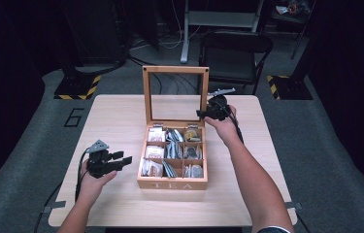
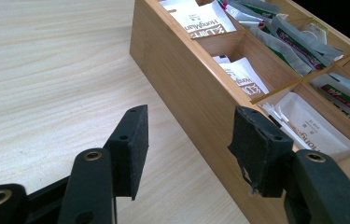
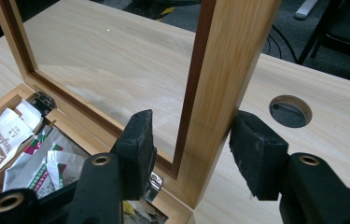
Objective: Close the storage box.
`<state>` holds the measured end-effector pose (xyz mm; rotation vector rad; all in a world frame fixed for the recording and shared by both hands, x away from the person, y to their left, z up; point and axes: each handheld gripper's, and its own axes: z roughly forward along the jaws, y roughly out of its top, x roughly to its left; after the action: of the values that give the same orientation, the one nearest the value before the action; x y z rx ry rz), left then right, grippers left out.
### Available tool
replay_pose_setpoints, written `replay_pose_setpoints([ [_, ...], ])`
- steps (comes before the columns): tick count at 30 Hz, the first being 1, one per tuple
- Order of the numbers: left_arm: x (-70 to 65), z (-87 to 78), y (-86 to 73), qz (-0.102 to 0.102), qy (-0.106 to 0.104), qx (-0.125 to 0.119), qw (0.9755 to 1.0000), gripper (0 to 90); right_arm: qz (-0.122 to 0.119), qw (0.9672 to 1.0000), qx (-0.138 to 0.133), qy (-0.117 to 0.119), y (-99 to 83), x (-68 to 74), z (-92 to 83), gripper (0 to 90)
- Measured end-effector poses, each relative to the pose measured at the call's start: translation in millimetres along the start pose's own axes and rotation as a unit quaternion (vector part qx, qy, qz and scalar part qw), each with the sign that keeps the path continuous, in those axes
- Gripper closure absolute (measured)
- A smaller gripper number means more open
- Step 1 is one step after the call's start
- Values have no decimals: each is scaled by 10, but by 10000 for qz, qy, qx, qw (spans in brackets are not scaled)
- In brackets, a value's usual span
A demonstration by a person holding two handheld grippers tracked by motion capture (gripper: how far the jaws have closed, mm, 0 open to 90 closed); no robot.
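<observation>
Lid (image 3: 219, 70) frame sits between right gripper (image 3: 191, 140) pads, w/ a slight gap (not clamped); left gripper (image 2: 189, 144) half-open, empty, beside tea box (image 2: 186, 88).

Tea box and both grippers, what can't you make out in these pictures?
- Tea box, high view: packet labels too small to read.
- Lid, right gripper view: top cut off by the edge; right gripper straddles its frame, contact unclear.
- Left gripper, left gripper view: box's far compartments cut off at right.
</observation>
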<state>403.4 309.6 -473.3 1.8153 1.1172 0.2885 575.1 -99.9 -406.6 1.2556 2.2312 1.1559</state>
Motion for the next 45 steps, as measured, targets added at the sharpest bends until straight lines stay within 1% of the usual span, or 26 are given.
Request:
replay_pose_setpoints([
  [1,6,-12,5,3,-34,47,10000,459,-40,10000,31,-40,13,-7,-1,536],
  [4,6,-20,6,-5,-30,26,10000,460,79,10000,13,-57,10,-37,-15,639],
  [5,6,-20,6,-5,-30,26,10000,460,79,10000,13,-57,10,-37,-15,639],
  [7,7,-15,18,4,-53,34,10000,460,281,9996,-16,41,11,-67,-28,650],
  [9,4,-10,25,10,-37,50,10000,459,323,9995,-8,55,8,-63,-37,651],
  [10,12,0,42,70,-19,62,10000,459,294,9996,-18,54,6,-59,-42,651],
  [11,12,0,42,70,-19,62,10000,460,294,9996,-18,54,6,-59,-42,651],
  [17,36,-4,128,9,-31,-8,10000,460,100,9999,3,15,10,-34,-72,652],
  [23,33,-1,249,110,-28,6,9999,463,-27,10000,-64,-49,-23,5,-107,652],
  [24,29,3,337,189,-14,-3,9998,464,-62,9999,-91,-74,-35,23,-119,651],
  [25,29,3,337,189,-14,-3,9998,465,-62,9999,-91,-74,-35,23,-119,651],
  [26,31,7,426,250,18,-17,9997,469,-102,9998,-113,-98,-50,42,-136,651],
  [27,31,7,426,250,18,-17,9997,471,-102,9998,-113,-98,-50,42,-136,651],
  [28,44,18,510,249,10,-48,9997,474,-141,9997,-163,-114,-66,60,-150,651],
  [29,44,18,510,249,10,-48,9997,477,-141,9997,-163,-114,-66,60,-150,651],
  [30,56,39,612,236,-7,-107,9997,479,-172,9996,-190,-154,-80,89,-164,651],
  [31,56,39,612,236,-7,-107,9997,481,-210,9994,-197,-166,-82,91,-167,650],
  [34,65,90,837,137,-29,-222,9997,485,-212,9993,-239,-173,-103,119,-184,650],
  [35,65,90,837,137,-29,-222,9997,486,-234,9992,-264,-179,-111,121,-187,649],
  [39,46,170,1076,153,-24,-324,9994,499,-257,9988,-367,-199,-147,139,-202,648],
  [40,20,200,1169,243,-17,-329,9992,503,-229,9989,-357,-214,-159,150,-213,647],
  [41,20,200,1169,243,-17,-329,9992,505,-229,9989,-357,-214,-159,150,-213,647],
  [42,-10,230,1270,369,-14,-336,9988,505,-279,9987,-368,-212,-165,153,-221,647],
  [43,-10,230,1270,369,-14,-336,9988,508,-279,9987,-375,-212,-167,156,-222,647],
  [44,-21,244,1327,470,14,-359,9982,508,-279,9987,-375,-212,-167,156,-222,647],
  [45,-47,264,1381,478,18,-388,9981,507,-296,9986,-376,-220,-169,160,-227,646],
])
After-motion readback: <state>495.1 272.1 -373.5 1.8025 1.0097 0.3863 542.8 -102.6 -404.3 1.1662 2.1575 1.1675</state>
